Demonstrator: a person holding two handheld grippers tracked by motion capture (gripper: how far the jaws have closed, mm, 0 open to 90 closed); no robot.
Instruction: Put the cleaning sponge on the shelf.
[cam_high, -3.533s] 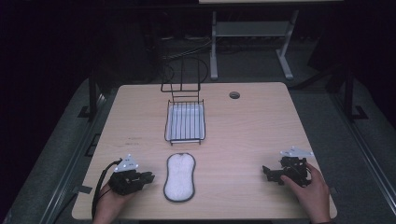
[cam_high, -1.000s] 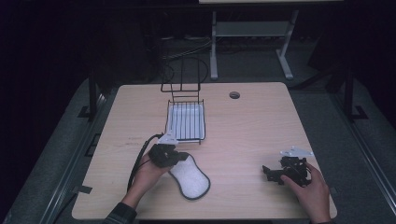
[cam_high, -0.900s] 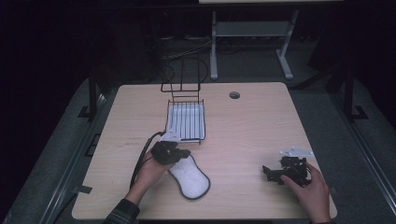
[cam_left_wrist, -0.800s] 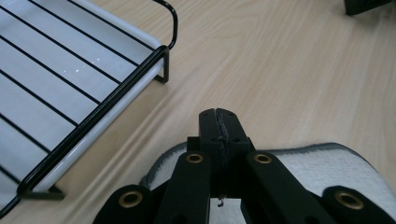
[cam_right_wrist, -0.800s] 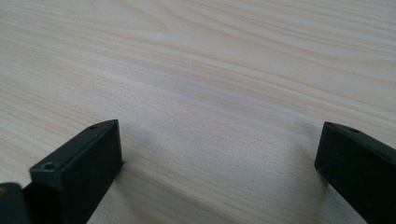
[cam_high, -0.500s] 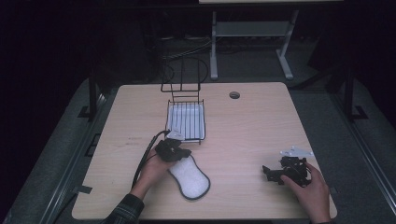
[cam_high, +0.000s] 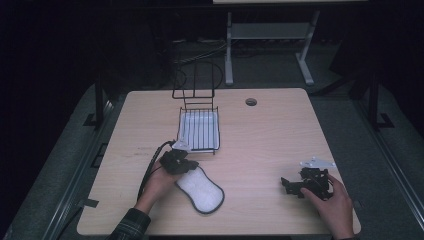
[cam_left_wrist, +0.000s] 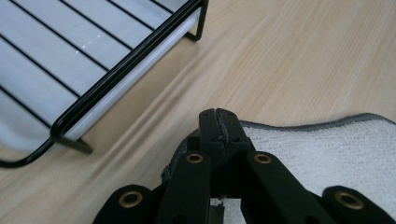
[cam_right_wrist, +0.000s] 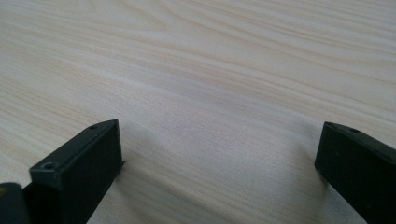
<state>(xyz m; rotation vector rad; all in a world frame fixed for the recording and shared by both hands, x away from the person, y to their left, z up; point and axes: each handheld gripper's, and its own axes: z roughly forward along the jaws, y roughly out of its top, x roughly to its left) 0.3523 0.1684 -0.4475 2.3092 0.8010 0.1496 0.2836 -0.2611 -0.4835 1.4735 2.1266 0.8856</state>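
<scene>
- since three and a half seconds ago the left tongs (cam_high: 186, 164) have left the near left corner of the counter (cam_high: 260, 145) and moved inward to the near end of the wire rack (cam_high: 199, 131).
- the white pad (cam_high: 200, 188) with its dark edging lay straight then, its long axis running near to far; now it lies skewed, far end toward the rack and near end swung to the person's right.
- over the last half second the left tongs and pad have hardly shifted.
- the right tongs (cam_high: 289, 184) and the hand behind them have stayed put at the near right of the counter.
- no brand, label or writing can be read on anything.
- left tongs: pressed together, pinching the pad's edge at its far end (cam_left_wrist: 299, 140), just beside the rack's black rim (cam_left_wrist: 116, 70).
- right tongs (cam_right_wrist: 219, 154): spread wide over bare wood, holding nothing.
- the pad rests flat on the counter, near the rack and well apart from the right tongs.
</scene>
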